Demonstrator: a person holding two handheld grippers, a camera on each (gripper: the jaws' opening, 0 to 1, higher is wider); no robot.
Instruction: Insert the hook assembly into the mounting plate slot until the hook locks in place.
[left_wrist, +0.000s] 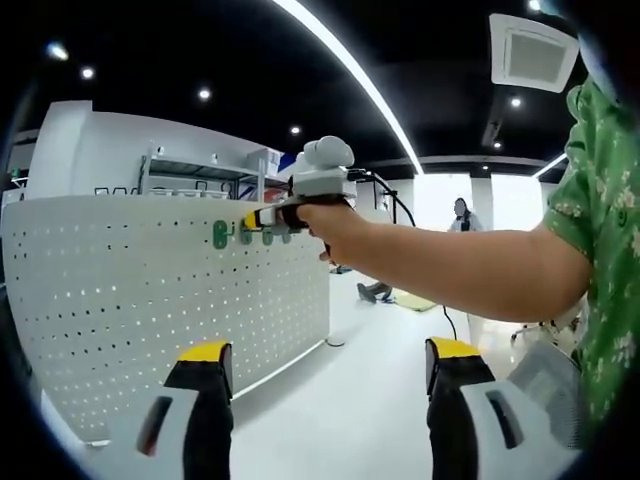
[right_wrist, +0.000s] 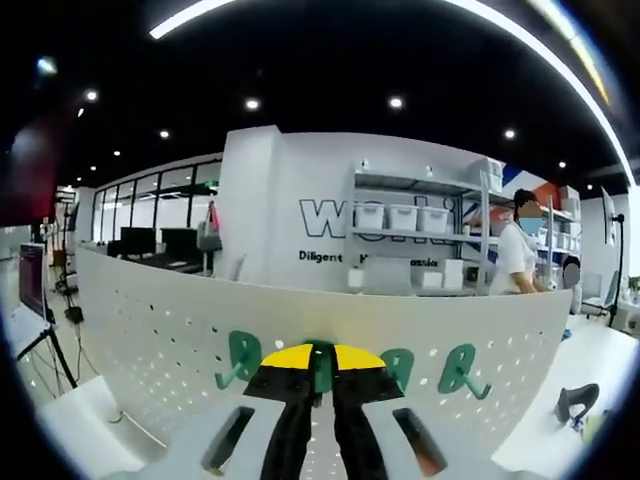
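Two yellow-tipped fingers of the right gripper (right_wrist: 318, 362) stand narrow, pinched together on a green hook (right_wrist: 321, 368) whose stem shows in the thin gap between the tips, pressed up against the white perforated mounting plate (right_wrist: 150, 330). Just to the left of those fingers another green hook (right_wrist: 240, 360) hangs on the plate, and just to the right sit two more green hooks (right_wrist: 400, 367) and (right_wrist: 462, 370), all four in one row near the plate's upper edge. Beyond the plate's top, past the fingers, a shelf with white bins (right_wrist: 405, 217) lines a white wall, and a person in white (right_wrist: 517, 255) stands at the far right. In the left gripper view, the left gripper (left_wrist: 325, 362) has its fingers wide apart with nothing between them, hanging over the pale floor (left_wrist: 340, 420). Ahead and above them the same plate curves away on the left, and the right gripper reaches its hook row from the right, carried by a hand (left_wrist: 335, 228) on a bare forearm with a green patterned sleeve (left_wrist: 605, 200).
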